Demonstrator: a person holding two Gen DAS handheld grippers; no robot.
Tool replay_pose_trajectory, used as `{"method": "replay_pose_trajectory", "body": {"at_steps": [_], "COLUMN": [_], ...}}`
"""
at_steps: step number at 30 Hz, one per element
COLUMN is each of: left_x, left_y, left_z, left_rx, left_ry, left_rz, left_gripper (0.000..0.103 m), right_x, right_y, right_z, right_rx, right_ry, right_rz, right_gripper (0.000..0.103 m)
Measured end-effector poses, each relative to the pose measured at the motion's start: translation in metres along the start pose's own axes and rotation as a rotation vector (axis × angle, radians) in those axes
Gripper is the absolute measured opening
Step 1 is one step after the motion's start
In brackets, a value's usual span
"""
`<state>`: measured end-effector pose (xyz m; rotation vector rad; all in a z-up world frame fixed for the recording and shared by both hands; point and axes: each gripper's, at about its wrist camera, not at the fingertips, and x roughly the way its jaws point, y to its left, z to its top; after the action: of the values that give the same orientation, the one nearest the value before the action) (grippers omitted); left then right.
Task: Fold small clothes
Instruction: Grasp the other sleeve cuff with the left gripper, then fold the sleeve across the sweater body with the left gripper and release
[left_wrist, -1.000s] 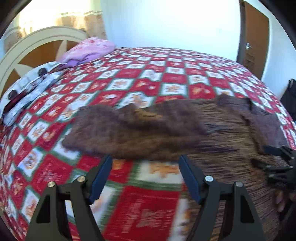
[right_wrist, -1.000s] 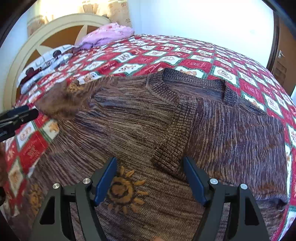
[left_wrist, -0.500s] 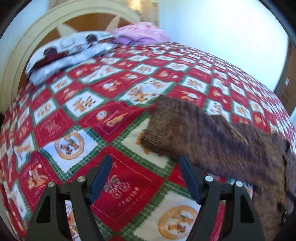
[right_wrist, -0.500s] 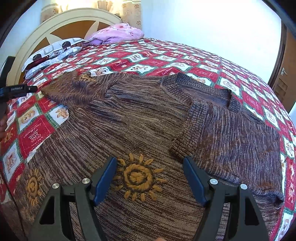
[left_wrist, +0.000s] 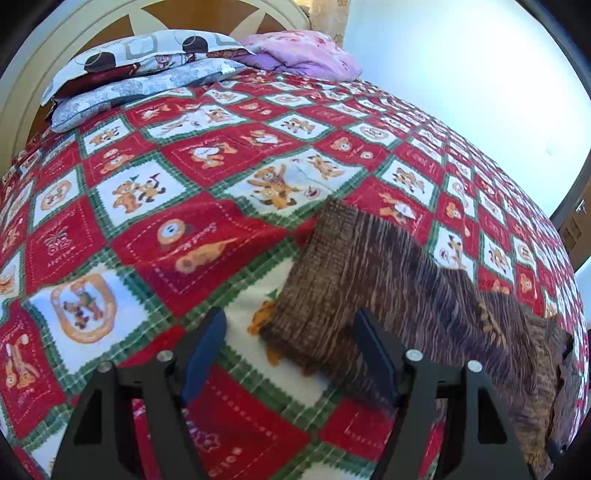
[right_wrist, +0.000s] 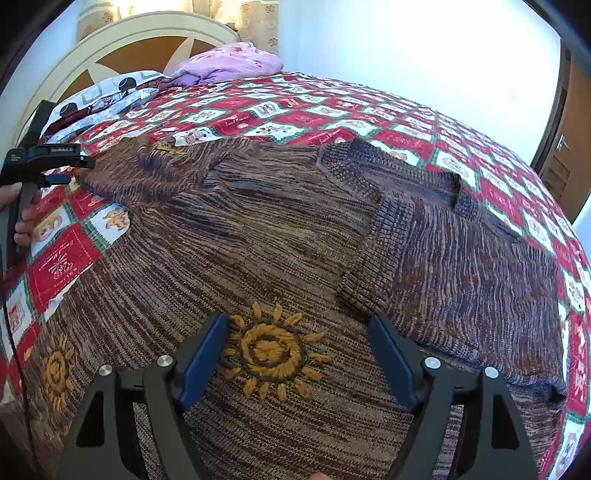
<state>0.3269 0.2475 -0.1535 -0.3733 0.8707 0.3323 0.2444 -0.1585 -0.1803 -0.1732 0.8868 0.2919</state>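
Brown marled knit sweater (right_wrist: 280, 229), ribbed collar and cuffs, orange embroidered suns, lies flat on the red-green patchwork bedspread (left_wrist: 155, 229). Left wrist view shows only its outstretched sleeve (left_wrist: 369, 288), cuff end between the wide-open left gripper (left_wrist: 290, 354). Right wrist view shows the whole body, right sleeve folded across the chest. Right gripper (right_wrist: 295, 362) spread wide, low over a sun motif, holding nothing.
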Motion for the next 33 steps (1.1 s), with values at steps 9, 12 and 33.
{"method": "replay_pose_trajectory", "body": {"at_steps": [9, 12, 33], "left_x": [-0.006, -0.027, -0.124], "left_y": [-0.012, -0.015, -0.153], "left_z": [0.002, 0.006, 0.010], "left_rx": [0.055, 0.055, 0.228], "left_ry": [-0.001, -0.061, -0.131], "left_rz": [-0.094, -0.123, -0.458], "left_gripper": [0.013, 0.013, 0.012], "right_x": [0.001, 0.002, -0.089], "right_y": [0.000, 0.000, -0.073], "right_z": [-0.001, -0.001, 0.002], "right_rx": [0.003, 0.003, 0.235], "right_ry": [0.000, 0.001, -0.181], "right_rz": [-0.005, -0.008, 0.013], "right_gripper": [0.082, 0.082, 0.083]}}
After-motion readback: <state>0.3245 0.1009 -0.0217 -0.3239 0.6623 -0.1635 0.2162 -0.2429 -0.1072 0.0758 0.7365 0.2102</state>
